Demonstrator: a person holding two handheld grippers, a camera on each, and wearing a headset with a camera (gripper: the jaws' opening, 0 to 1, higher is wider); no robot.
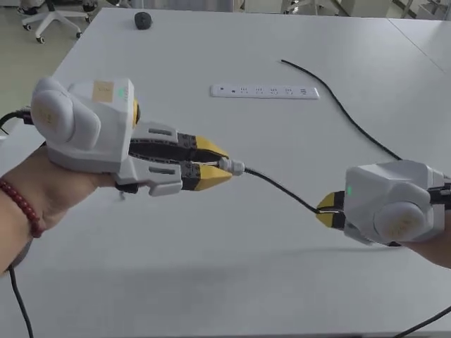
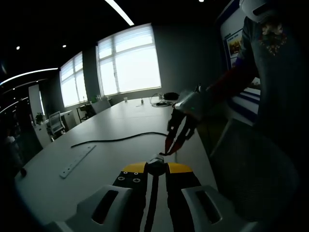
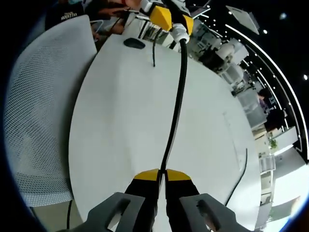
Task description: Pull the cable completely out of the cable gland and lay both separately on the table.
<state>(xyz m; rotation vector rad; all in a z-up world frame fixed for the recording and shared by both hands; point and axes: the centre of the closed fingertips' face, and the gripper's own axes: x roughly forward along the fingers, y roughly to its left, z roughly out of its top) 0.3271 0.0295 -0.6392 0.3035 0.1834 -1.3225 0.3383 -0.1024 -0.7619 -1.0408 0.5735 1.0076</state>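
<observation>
Left gripper (image 1: 227,166): your jaws are clamped on the cable gland (image 1: 235,168), with its mouth turned toward your other hand. This gives you a fixed anchor to pull against.
Right gripper (image 1: 328,210): jaws pressed together on the cable (image 1: 278,186), a short run away from the gland. In the right gripper view the black jacket enters squarely between the yellow tips.
Gland position: in the left jaws, over the near part of the table (image 1: 211,260) and, as far as you can judge, not resting on it.
Cable position: one end is seated in the gland and the span between the grippers is nearly straight. The rest trails past the right gripper across the table, ending near the power strip (image 1: 264,91).
Alignment: the grippers face each other along the cable, so a pull would run along the gland's axis instead of kinking the jacket.
Stage (judgement): extraction is not done, and nothing is laid down yet.
Unknown: you cannot tell how much cable sits behind the gland inside the left jaws.
Risk (judgement): the smooth jacket may slip in the right jaws, so a re-grip nearer the gland may be needed.
</observation>
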